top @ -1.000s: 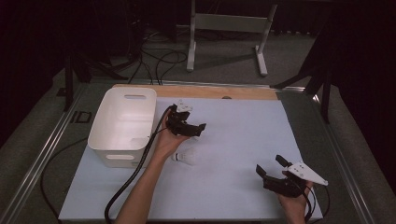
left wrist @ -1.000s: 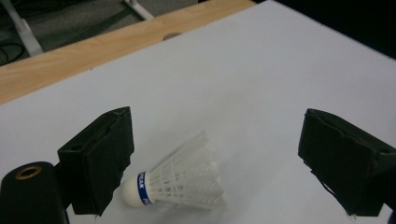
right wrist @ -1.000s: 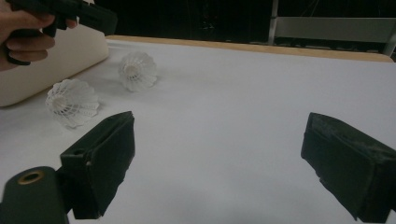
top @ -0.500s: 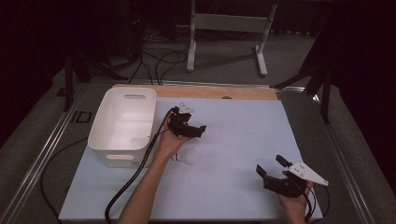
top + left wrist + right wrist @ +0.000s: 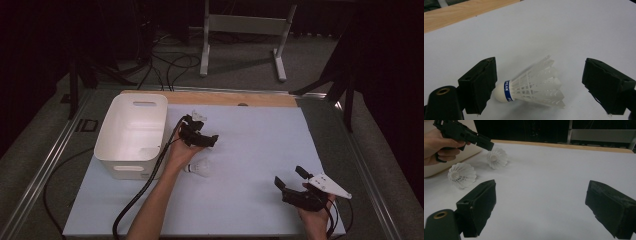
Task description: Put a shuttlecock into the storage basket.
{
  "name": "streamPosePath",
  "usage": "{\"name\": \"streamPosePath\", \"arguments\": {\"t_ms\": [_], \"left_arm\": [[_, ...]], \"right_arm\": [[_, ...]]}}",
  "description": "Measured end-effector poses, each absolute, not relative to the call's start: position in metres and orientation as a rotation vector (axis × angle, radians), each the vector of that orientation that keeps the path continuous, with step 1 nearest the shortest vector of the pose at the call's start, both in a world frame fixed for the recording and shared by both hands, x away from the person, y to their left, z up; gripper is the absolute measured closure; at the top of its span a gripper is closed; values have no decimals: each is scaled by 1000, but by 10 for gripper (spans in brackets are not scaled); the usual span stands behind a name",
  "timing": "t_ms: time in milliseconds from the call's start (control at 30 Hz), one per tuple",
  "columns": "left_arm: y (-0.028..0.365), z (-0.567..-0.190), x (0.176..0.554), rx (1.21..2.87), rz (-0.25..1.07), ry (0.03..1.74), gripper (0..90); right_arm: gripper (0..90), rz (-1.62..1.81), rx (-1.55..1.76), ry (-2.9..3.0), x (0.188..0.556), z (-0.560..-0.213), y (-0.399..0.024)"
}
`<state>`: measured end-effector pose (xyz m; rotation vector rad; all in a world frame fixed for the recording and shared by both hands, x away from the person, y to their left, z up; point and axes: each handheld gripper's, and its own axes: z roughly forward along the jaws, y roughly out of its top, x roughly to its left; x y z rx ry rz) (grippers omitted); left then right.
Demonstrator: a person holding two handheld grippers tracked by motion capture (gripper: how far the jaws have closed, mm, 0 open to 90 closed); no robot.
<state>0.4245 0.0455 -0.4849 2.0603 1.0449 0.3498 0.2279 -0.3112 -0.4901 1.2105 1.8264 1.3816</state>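
The left gripper (image 5: 539, 82) has jaws wide, just closing a little, around one shuttlecock (image 5: 534, 86) lying on the table (image 5: 250, 130), unpinched. The right gripper (image 5: 541, 205) gapes empty. Two shuttlecocks total; second shuttlecock (image 5: 462, 175) nearby, one white bin (image 5: 132, 132).

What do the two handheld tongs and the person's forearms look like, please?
Both tongs, left and right, are black with blocky padded jaws. A thick black cable trails from the left; the right carries a grey three-cornered plate. The forearms are sleeveless.
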Motion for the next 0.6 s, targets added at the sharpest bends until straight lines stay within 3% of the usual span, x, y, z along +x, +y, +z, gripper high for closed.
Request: {"name": "streamPosePath", "arguments": {"t_ms": [600], "left_arm": [[46,-492,426,2094,368,1090,177]], "right_arm": [[99,1384,1213,1821,228,-490,-312]]}}
